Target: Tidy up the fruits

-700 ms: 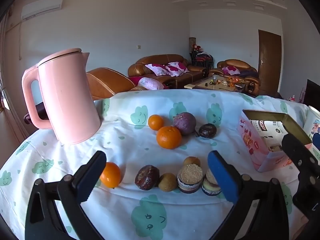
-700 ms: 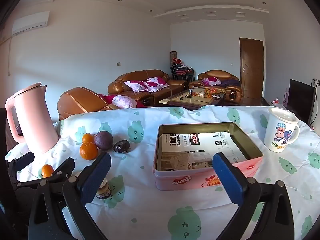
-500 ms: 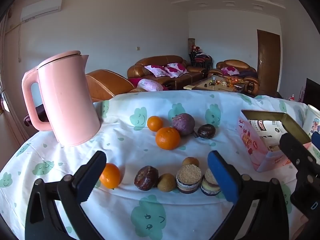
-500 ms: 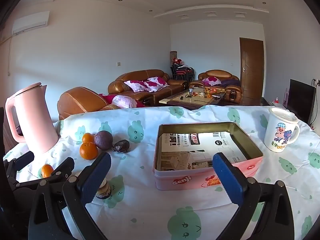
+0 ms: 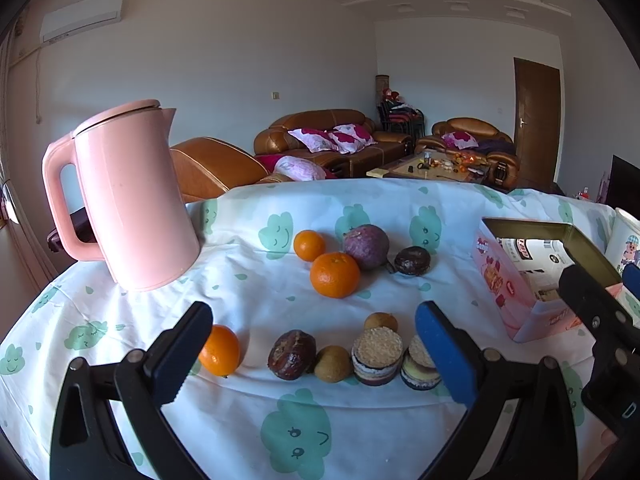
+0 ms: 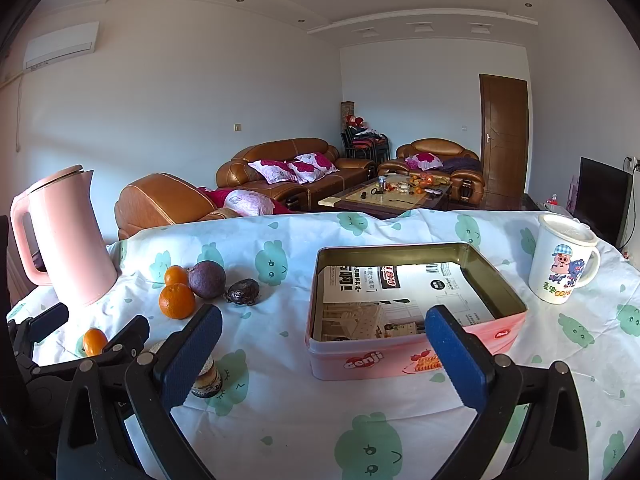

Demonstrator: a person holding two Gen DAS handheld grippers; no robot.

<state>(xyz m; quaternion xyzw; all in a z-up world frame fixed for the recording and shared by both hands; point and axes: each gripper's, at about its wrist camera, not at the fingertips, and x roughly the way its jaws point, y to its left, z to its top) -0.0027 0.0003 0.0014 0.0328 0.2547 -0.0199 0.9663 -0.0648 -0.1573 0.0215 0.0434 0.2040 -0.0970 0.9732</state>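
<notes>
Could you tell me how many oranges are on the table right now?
3. Two sit in the far cluster: a small orange beside the purple fruit and a larger orange just in front. A third orange lies nearest, by the left hand-held gripper.

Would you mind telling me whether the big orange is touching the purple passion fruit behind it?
Cannot tell. In both wrist views the big orange overlaps the purple passion fruit, so no gap or contact shows.

kettle (image 5: 132, 200) left | fruits (image 5: 335, 275) centre | tin (image 6: 416, 312) right

Glossy metal tin (image 6: 496, 280) – matt pink plastic kettle (image 5: 132, 204) – on wrinkled printed cloth (image 5: 256, 292).
</notes>
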